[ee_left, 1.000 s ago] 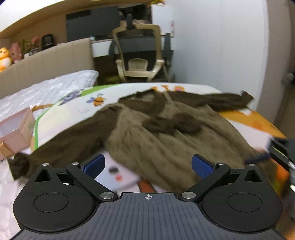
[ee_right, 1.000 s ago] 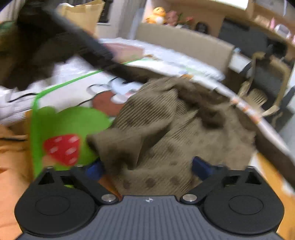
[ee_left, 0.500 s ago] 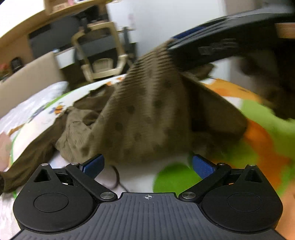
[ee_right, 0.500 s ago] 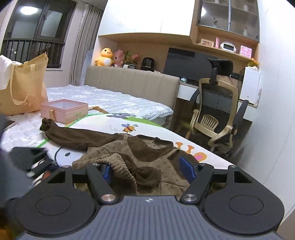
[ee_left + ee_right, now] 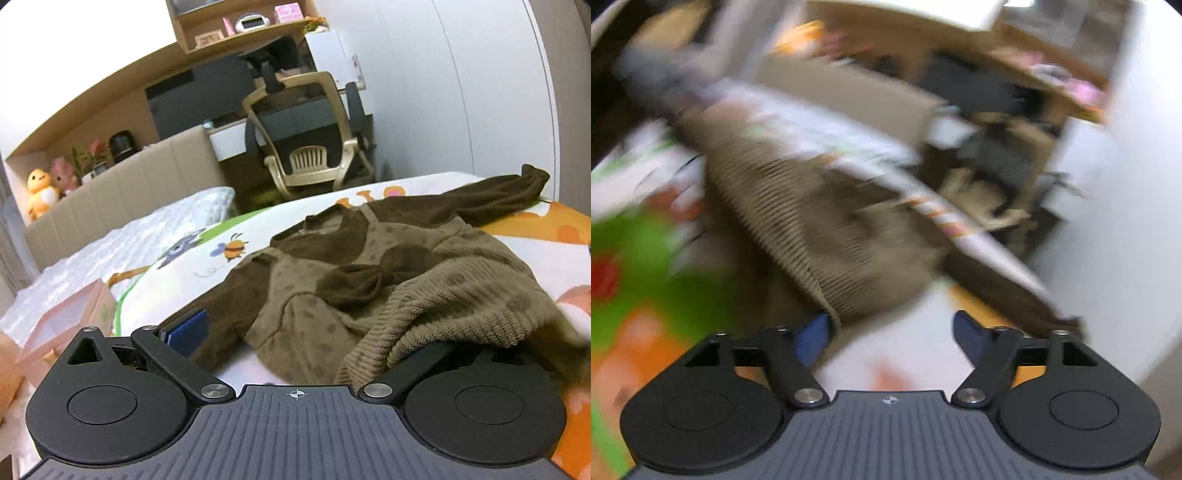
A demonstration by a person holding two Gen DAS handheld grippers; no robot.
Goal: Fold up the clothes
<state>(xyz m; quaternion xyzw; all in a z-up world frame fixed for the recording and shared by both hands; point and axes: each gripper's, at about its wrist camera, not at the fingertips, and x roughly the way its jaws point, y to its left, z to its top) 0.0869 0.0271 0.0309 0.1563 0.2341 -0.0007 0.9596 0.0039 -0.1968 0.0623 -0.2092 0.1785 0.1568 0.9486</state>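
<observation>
Garment: we see the brown dotted sweater [image 5: 369, 280] lying rumpled on the cartoon-print bedspread [image 5: 177, 280], collar toward the far edge, one dark sleeve [image 5: 491, 203] stretched out to the right.
Hem: the ribbed hem [image 5: 424, 317] is bunched toward us and drapes over our left tool's right finger, hiding its pad.
Left gripper [image 5: 295, 343]: jaws spread wide; only the left blue pad [image 5: 186, 330] shows, with no cloth pinched between the two sides, so we judge it released, merely under the fabric.
Right gripper [image 5: 888, 332]: jaws apart. The ribbed edge of the sweater [image 5: 798, 221] brushes the inner face of the left blue pad [image 5: 812, 338], but nothing is clamped. This view is heavily motion-blurred, so finer contact is beyond us.
Why so: with the hem heaped rather than flat, we judge both tools are open to take a fresh hold on the lower edge.
Next call: grasp the hem at two spread points and draw it flat before folding.
Risk: the thick knit may snag on a finger and drag.
Nearby: a pink box [image 5: 70, 325] sits left, well apart from the garment.
</observation>
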